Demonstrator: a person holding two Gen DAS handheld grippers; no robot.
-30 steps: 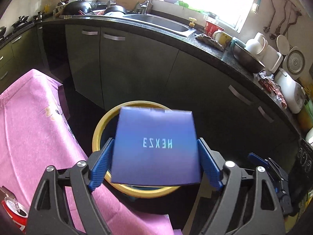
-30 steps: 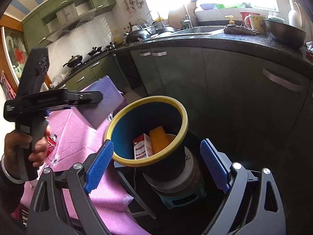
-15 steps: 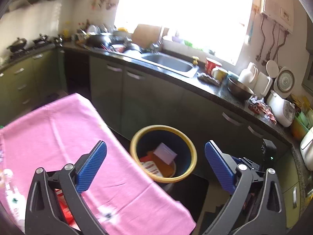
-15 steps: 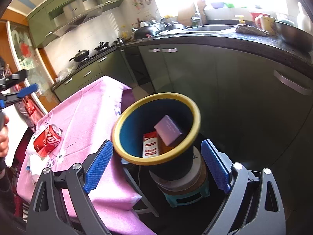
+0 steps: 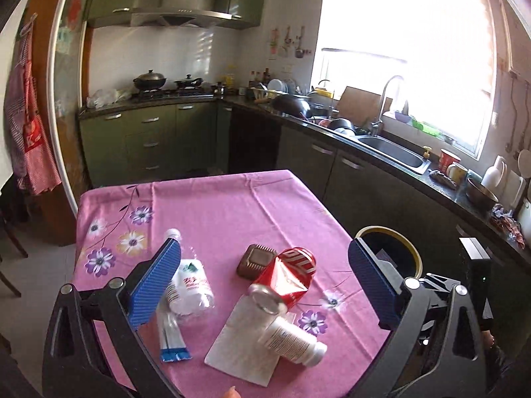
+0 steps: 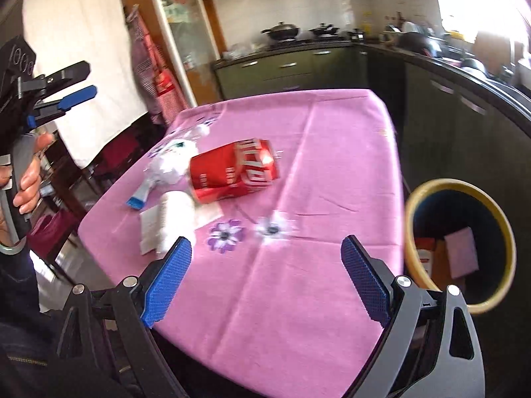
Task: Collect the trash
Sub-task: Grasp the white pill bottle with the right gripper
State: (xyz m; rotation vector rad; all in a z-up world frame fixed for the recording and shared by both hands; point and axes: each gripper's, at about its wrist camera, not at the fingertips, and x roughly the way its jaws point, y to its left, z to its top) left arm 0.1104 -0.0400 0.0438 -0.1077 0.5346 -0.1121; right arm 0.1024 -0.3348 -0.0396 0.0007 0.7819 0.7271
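My left gripper (image 5: 265, 285) is open and empty above the pink table (image 5: 215, 205). Under it lie a crushed red can (image 5: 288, 277), a crumpled plastic bottle (image 5: 189, 282), a white pill bottle (image 5: 292, 340), a white pouch (image 5: 242, 348), a brown square tray (image 5: 255, 260) and a blue-tipped sachet (image 5: 171, 335). The yellow-rimmed bin (image 5: 403, 248) stands to the right of the table. My right gripper (image 6: 265, 282) is open and empty over the table's near corner. The red can (image 6: 232, 174) lies ahead of it. The bin (image 6: 461, 245) on its right holds a purple box (image 6: 463, 257).
Dark green cabinets (image 5: 365, 179) and a black counter with a sink (image 5: 395, 154) run along the right. A stove with pans (image 5: 166, 86) is at the back. The left gripper also shows at the left of the right wrist view (image 6: 66, 96).
The left gripper let the purple box fall into the bin, opened, and swung back over the table. The right gripper turned left from the bin toward the table.
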